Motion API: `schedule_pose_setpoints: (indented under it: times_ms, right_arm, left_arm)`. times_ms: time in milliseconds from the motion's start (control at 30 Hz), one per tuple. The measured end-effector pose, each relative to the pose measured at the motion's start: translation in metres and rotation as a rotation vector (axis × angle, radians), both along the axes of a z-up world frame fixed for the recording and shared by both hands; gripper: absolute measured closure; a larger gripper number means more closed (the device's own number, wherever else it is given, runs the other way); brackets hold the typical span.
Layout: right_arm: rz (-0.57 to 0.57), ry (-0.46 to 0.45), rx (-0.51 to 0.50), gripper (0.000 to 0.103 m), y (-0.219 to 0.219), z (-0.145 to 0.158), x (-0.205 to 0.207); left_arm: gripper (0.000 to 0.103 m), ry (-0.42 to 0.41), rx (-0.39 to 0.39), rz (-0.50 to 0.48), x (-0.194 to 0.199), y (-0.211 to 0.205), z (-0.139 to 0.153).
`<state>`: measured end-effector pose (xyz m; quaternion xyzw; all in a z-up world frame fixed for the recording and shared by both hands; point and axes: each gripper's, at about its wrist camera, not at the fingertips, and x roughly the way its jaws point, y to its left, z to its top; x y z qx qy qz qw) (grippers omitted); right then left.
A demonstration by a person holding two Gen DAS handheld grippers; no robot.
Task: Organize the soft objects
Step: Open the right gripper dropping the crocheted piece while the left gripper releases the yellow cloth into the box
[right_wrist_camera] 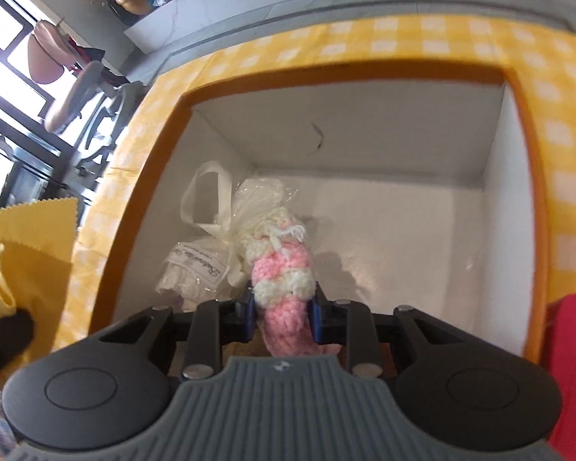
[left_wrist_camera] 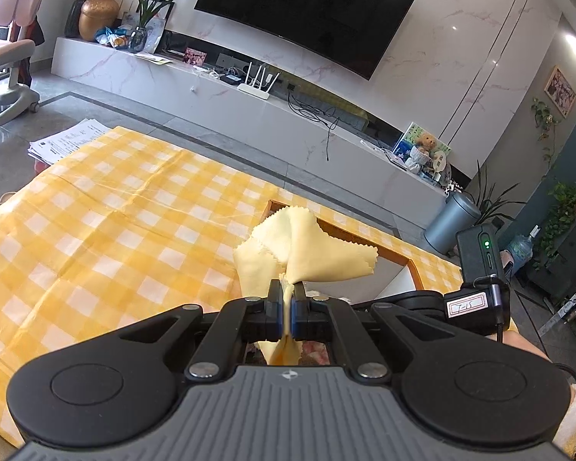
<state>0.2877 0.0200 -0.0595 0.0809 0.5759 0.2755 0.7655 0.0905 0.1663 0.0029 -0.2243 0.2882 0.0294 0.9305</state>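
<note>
My left gripper (left_wrist_camera: 287,288) is shut on a pale yellow cloth (left_wrist_camera: 307,246) with pinked edges and holds it above the table, near the box's left rim (left_wrist_camera: 399,257). The cloth also shows at the left edge of the right wrist view (right_wrist_camera: 34,253). My right gripper (right_wrist_camera: 282,299) is shut on a pink and white knitted piece (right_wrist_camera: 284,280) and holds it over the open white-lined box (right_wrist_camera: 403,146) with an orange rim. A clear bag of white items (right_wrist_camera: 207,265) with a ribbon lies on the box floor at the left.
A yellow checked tablecloth (left_wrist_camera: 115,211) covers the table. A stack of papers (left_wrist_camera: 65,142) lies at its far left corner. Something red (right_wrist_camera: 572,365) sits right of the box. A TV console (left_wrist_camera: 249,96), a chair (left_wrist_camera: 4,57) and a bin (left_wrist_camera: 453,219) stand beyond.
</note>
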Motion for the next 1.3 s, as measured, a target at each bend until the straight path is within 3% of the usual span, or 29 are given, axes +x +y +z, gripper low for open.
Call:
schedule_pose_setpoints:
  times_ms: [67,100,200,300,400,500,633,833,1000,1300]
  right_arm:
    - [0.015,-0.012,-0.017,0.077,0.002,-0.002,-0.001]
    - [0.024,-0.02,-0.027,0.07,0.002,-0.003,-0.002]
    - [0.027,-0.011,-0.05,0.035,-0.001,-0.002,-0.004]
    - [0.11,-0.139,-0.085,0.027,0.002,0.017,-0.024]
    - [0.194,-0.271,-0.147,0.026,0.006,0.033,-0.046]
    - [0.181,-0.383,-0.192,0.009,-0.007,0.053,-0.065]
    - [0.132,-0.51,-0.202,0.009,-0.037,0.078,-0.088]
    - [-0.035,-0.593,-0.141,0.009,-0.094,0.098,-0.099]
    - [-0.152,-0.56,-0.024,0.009,-0.125,0.09,-0.104]
    - [-0.149,-0.539,0.059,0.01,-0.134,0.082,-0.107]
  left_arm:
    - [0.099,0.004,0.005,0.0,0.0,-0.002,0.0]
    - [0.099,0.007,0.006,0.001,0.002,-0.001,0.0]
    - [0.099,0.01,0.007,0.001,0.003,-0.001,-0.001]
    - [0.099,0.006,0.008,-0.006,0.004,-0.003,0.0]
    - [0.099,0.003,0.01,-0.022,0.004,-0.007,0.001]
    - [0.099,0.003,0.017,-0.05,0.004,-0.014,0.002]
    - [0.099,0.015,0.0,-0.097,0.006,-0.028,0.002]
    - [0.099,0.099,0.029,-0.173,0.014,-0.055,-0.01]
    - [0.099,0.165,-0.015,-0.201,0.028,-0.076,-0.028]
    - [0.099,0.226,-0.148,-0.185,0.06,-0.096,-0.05]
